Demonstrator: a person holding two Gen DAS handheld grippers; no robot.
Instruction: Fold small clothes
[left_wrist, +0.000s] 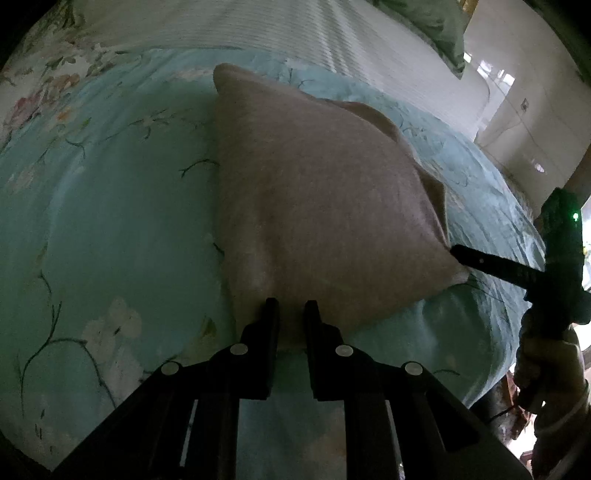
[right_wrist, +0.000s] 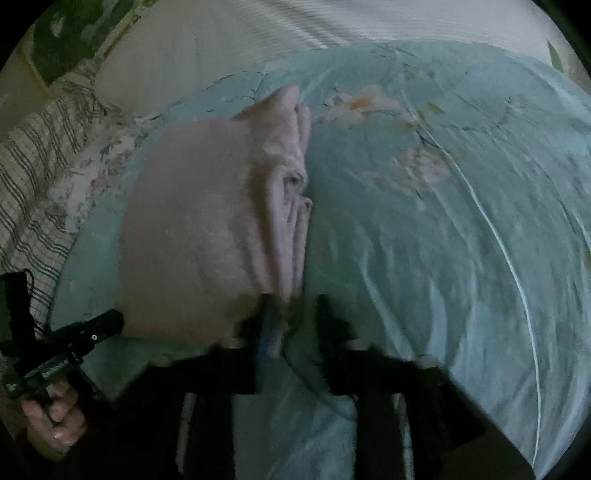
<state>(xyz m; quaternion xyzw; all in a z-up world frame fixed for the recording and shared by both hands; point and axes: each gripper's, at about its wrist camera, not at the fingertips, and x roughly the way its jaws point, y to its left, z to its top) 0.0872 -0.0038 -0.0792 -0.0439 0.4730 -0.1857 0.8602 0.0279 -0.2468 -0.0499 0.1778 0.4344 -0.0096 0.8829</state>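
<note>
A small pink garment lies flat on the light-blue floral bedspread, folded over itself. My left gripper has its jaws a narrow gap apart, pinching the near edge of the cloth. My right gripper shows in the left wrist view at the garment's near right corner. In the right wrist view the garment shows stacked, wrinkled edges along its right side, and my right gripper is at its near corner with cloth between the fingers. The left gripper touches the near left corner there.
A white striped blanket covers the far part of the bed. A green pillow lies at the far right. A striped and floral bedding edge runs along the left in the right wrist view. The bed edge drops off to the right.
</note>
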